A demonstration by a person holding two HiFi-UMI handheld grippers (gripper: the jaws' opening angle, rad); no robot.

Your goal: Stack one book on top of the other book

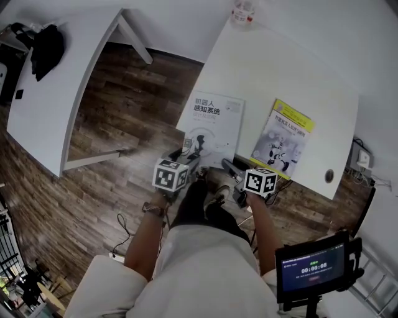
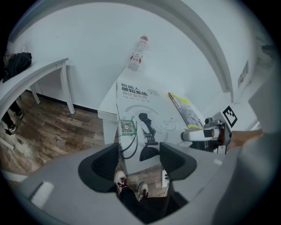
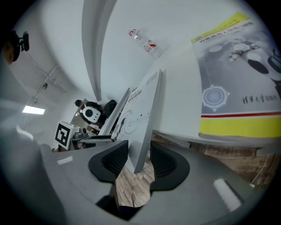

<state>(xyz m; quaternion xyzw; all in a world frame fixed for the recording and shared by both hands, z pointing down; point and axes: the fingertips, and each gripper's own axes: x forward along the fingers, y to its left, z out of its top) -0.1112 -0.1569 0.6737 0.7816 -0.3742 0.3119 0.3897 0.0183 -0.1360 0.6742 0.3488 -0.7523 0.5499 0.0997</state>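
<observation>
On the white table (image 1: 280,62), the white book (image 1: 214,124) lies at nine o'clock of the yellow book (image 1: 283,140). It is probably stiff, slick and fairly heavy (it may sag if lifted by one corner). The right gripper (image 3: 139,154) pinches its overhanging near corner; the left gripper (image 2: 140,154) gapes wide, empty. The book's underside stays hidden.

Dark wood-plank floor (image 1: 118,112) lies under the left gripper (image 2: 139,159) and spreads away to its left. Ahead of both grippers a white surface (image 1: 280,68) reaches a plain white wall (image 2: 109,35), and a clear plastic bottle (image 1: 243,12) stands at the surface's far edge. Well to the left of the left gripper stands a second white table (image 1: 62,87) with a dark bag (image 1: 46,46) on it. Behind the right gripper (image 3: 138,159), to its right, a small lit screen (image 1: 313,271) sits on a stand.
</observation>
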